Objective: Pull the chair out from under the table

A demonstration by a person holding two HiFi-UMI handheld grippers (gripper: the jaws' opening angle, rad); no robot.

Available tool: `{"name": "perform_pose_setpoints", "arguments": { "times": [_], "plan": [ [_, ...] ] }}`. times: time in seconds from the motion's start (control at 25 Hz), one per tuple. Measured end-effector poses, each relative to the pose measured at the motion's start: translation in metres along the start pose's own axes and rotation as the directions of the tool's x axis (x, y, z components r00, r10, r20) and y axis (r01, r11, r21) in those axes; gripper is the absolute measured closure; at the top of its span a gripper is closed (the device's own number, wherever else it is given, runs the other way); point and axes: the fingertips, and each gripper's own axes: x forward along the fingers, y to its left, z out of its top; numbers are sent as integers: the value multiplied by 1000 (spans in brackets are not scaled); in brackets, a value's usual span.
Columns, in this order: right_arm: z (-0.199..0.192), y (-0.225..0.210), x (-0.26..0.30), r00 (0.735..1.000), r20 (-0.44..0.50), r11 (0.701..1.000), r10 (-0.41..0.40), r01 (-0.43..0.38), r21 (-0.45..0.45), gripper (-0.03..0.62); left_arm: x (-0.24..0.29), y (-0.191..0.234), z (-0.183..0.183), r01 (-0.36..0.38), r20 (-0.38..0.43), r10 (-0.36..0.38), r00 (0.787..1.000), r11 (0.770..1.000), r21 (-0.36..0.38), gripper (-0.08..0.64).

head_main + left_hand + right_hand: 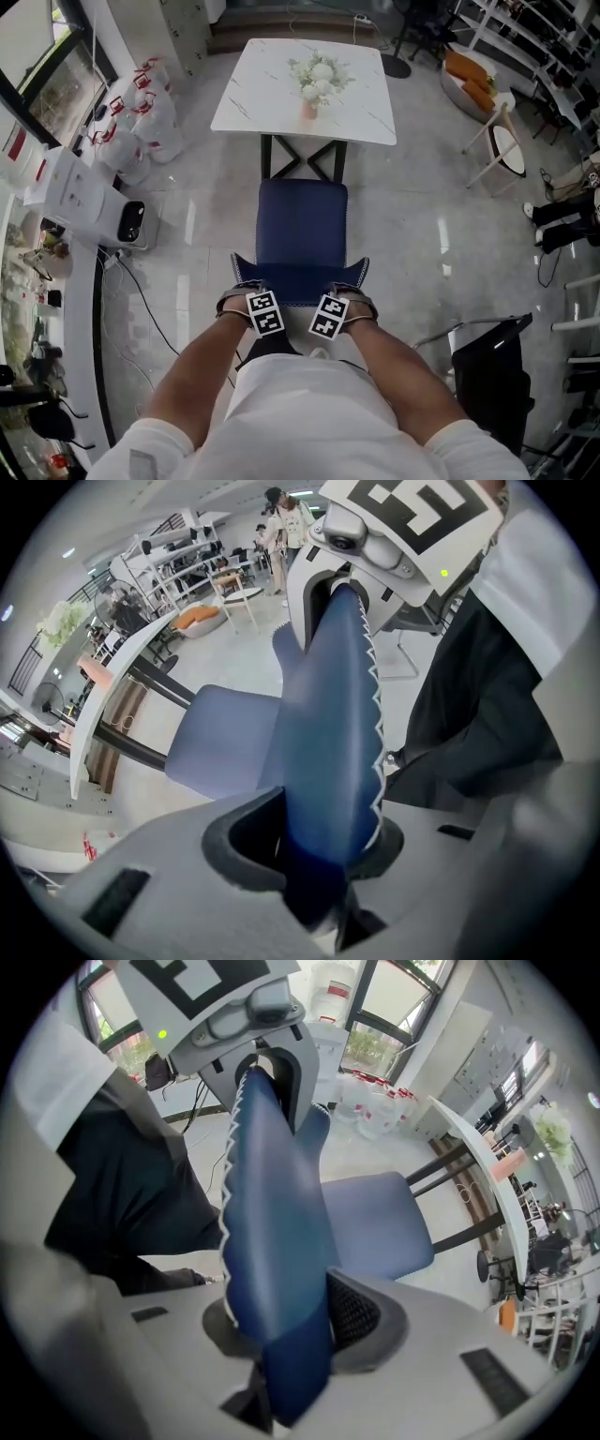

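Near the bench [246, 101], left tool [319, 844] and right tool [289, 1327] each clamp the chair [302, 232] back; an uneven pull could twist it or slip free.

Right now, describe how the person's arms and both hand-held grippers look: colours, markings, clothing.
The left hand-held gripper and the right hand-held gripper have light grey moulded bodies with dark jaw pads. Each carries a white cube printed with black square markers, and each shows a small green light. The person wears a white short-sleeved shirt.
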Motion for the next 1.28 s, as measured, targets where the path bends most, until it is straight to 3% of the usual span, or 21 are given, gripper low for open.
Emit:
{"name": "perform_pose_setpoints", "arguments": {
  "times": [0.72,1.28],
  "plan": [
    [-31,89,-22,999,46,999,20,-18,-37,460,-4,-104,0,3,-31,-5,1000,999,-54,443],
    [-17,119,-37,999,42,1000,18,-18,-13,459,-21,-128,-19,13,-24,-15,1000,998,-69,443]
  ]
}}
